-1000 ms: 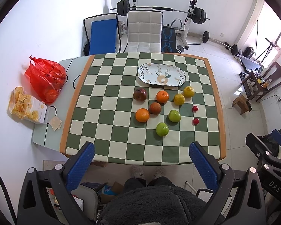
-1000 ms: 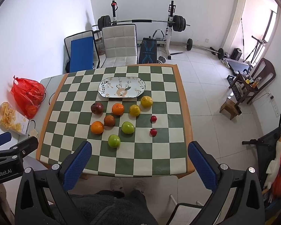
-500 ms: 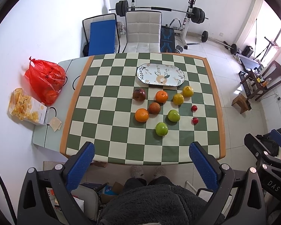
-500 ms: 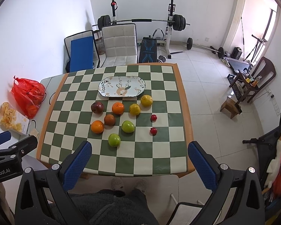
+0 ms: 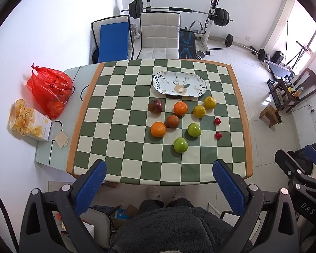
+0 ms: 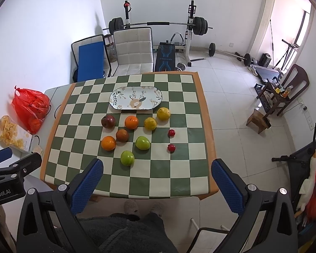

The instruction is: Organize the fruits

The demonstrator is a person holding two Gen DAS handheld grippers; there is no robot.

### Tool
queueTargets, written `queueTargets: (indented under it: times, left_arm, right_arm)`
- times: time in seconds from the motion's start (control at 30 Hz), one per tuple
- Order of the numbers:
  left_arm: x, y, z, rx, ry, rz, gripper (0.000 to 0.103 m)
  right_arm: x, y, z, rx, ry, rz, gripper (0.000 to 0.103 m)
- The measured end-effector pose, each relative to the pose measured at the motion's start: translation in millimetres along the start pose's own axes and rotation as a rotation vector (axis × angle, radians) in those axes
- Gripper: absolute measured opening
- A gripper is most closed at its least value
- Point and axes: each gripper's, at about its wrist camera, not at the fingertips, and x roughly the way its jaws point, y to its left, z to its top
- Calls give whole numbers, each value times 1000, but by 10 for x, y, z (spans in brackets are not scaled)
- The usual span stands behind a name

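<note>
Fingers first: your left gripper has its blue pads spread wide with nothing between them, held high above the near edge of the checkered table; your right gripper is spread just as wide, equally empty, and touches nothing. Both hang well clear of the fruit. Along the table's near side you have several rows of bare squares, and the whole left half of the cloth is open too; the orange border marks the edges on all sides. At the far end sits one oval patterned plate, empty, with the fruit clustered just in front of it. Count ten pieces: two oranges, two yellow citrus fruits, two green apples, one dark red apple, one brownish round fruit and two small red fruits toward the right edge. The brown fruit sits just beside the nearer orange. Off the cloth to your left lie one red plastic bag and one snack box.
</note>
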Motion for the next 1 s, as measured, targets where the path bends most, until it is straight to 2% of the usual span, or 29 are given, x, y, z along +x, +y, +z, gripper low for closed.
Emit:
queueTargets:
  times: [0.2, 1.0]
  left_arm:
    - [1, 5, 9, 1, -1, 0, 103]
    - [43, 11, 138, -11, 6, -5, 103]
  right_arm:
    - [-161, -207, 119, 4, -6, -4, 103]
    - [-143, -231, 150, 11, 1, 8, 103]
